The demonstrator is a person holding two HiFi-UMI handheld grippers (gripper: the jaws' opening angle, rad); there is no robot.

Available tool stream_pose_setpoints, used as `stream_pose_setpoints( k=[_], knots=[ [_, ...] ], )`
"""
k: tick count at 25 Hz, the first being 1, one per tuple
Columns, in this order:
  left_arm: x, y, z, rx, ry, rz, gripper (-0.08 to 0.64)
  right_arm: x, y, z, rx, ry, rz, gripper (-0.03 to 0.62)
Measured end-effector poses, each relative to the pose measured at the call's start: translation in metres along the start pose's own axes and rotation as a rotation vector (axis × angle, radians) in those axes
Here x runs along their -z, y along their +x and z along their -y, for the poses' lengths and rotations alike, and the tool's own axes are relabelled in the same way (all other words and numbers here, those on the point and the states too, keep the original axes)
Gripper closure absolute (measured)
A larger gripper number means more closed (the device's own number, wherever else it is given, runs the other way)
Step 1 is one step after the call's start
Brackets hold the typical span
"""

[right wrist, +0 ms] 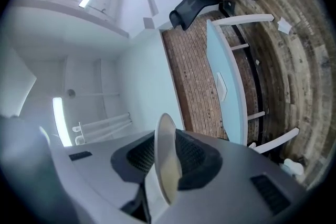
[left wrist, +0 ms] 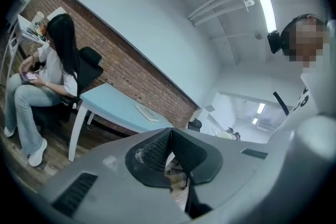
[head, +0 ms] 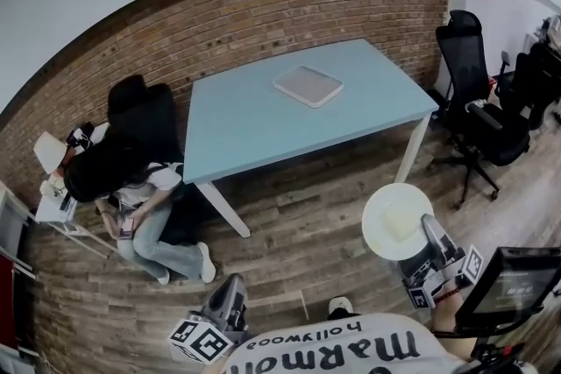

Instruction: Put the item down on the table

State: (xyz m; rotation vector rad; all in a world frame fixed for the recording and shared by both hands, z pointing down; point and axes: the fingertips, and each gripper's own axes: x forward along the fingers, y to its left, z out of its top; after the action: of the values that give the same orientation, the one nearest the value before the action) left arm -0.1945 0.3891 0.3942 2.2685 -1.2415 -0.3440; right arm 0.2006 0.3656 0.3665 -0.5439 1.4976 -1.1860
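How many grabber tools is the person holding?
2. The left hand-held gripper is at the head view's bottom left, shut and empty; the right hand-held gripper is at bottom right, clamped on a white plate. None seem hidden.

Plate (head: 396,222) — white, smooth, faintly glossy; ceramic and plastic cannot be told apart.

Right gripper (right wrist: 168,157), left gripper (left wrist: 171,139): the shells are moulded in grey matt plastic. The pads (right wrist: 193,157) are finished black and finely ribbed, rubbery in look.

Marker cube (head: 200,339): the flat faces are printed black on white.

Table (head: 254,131): the top is finished pale blue, smooth and matt. The legs are coated white.

Flat tray (head: 308,86): light grey, smooth, low sheen.

Wall (head: 289,4): bare brick, rough and matt.

Floor (head: 307,228): wood-look planks, grained and dull.

Office chairs (head: 478,109) — black, with mesh-like backs and hard plastic bases.

Seated person (head: 131,179): clothed in a white top and pale denim.
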Motion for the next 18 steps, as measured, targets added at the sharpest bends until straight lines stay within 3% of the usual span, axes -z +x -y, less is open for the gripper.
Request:
stream_pose_setpoints(
  k=[10, 18],
  knots=[
    [-0.004, 0.115, 0.006, 0.006, 0.039, 0.004, 0.552, -0.081, 0.067, 0.035, -0.010, 0.019, -0.069, 0.509],
    [0.012, 0.149, 0.007, -0.012, 0.023, -0.037, 0.552, -0.117, 0.082, 0.054, 0.018, 0.034, -0.063, 0.509]
  ],
)
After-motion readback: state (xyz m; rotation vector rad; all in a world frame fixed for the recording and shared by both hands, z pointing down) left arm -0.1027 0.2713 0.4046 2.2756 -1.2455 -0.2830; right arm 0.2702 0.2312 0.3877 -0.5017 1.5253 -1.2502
